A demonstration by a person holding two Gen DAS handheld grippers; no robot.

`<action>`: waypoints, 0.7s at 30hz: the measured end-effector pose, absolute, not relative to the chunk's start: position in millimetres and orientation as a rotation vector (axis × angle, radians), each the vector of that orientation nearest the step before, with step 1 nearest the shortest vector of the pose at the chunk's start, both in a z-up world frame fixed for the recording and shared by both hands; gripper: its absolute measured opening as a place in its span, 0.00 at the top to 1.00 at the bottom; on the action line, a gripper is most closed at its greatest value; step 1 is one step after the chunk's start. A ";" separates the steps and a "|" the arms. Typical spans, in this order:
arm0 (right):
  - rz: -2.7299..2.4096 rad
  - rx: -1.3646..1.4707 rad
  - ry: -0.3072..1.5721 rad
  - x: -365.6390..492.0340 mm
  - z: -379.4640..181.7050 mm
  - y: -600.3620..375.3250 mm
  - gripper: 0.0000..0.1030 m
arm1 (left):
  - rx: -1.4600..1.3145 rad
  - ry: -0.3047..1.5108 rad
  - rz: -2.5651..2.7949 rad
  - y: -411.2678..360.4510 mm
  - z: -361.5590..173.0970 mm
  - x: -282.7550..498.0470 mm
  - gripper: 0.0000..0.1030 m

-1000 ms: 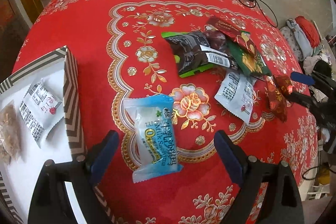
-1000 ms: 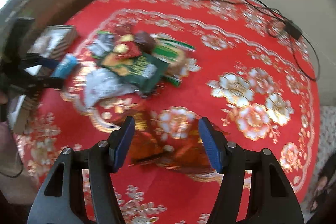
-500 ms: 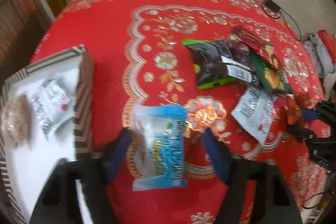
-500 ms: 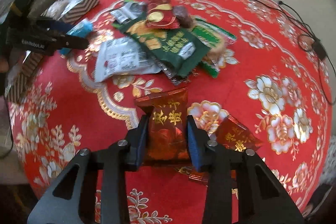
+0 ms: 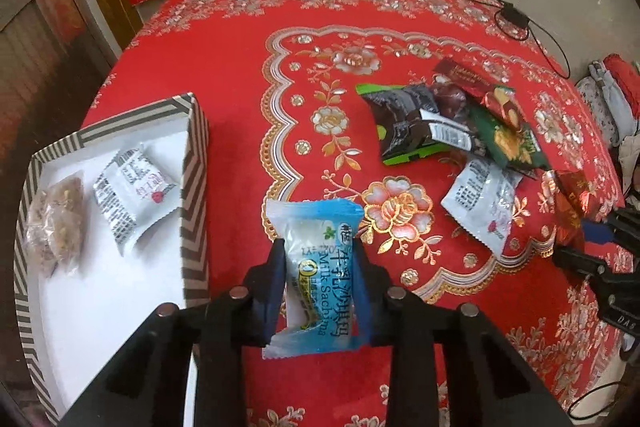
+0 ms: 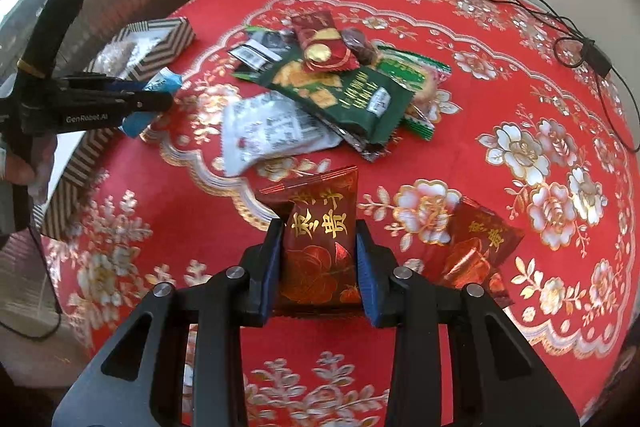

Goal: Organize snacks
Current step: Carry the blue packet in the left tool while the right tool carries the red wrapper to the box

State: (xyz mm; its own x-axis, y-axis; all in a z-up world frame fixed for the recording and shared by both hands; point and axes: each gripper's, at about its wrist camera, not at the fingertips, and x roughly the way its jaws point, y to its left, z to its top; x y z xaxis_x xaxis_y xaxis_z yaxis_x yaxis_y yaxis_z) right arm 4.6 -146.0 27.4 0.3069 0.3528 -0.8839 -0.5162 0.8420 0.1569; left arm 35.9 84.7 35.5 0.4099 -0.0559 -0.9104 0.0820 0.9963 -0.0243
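L gripper (image 5: pixel 320 279) has its jaws closed on the blue Milk Sachima pack (image 5: pixel 318 267), held just right of the striped box (image 5: pixel 194 195), box at 9 o'clock. R gripper (image 6: pixel 318 263) is clamped on a red gold-lettered pack (image 6: pixel 320 243); the snack pile (image 6: pixel 320 87) lies at 12. Best approach: carry each pack across level, clear the box rim, and release w/o squeezing harder.

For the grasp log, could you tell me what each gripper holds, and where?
Left gripper pinches the blue milk sachima packet across its middle; right gripper pinches a red-and-gold packet across its lower half.
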 end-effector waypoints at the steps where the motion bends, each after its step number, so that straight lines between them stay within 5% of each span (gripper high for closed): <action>1: 0.581 -0.163 1.120 3.1 28.7 -143.8 0.68 | 0.027 1.138 -0.068 85.5 38.0 34.5 0.69; 21: 0.629 -0.163 1.057 0.0 54.2 -64.7 0.68 | -0.015 1.041 -0.019 115.3 75.6 17.2 0.69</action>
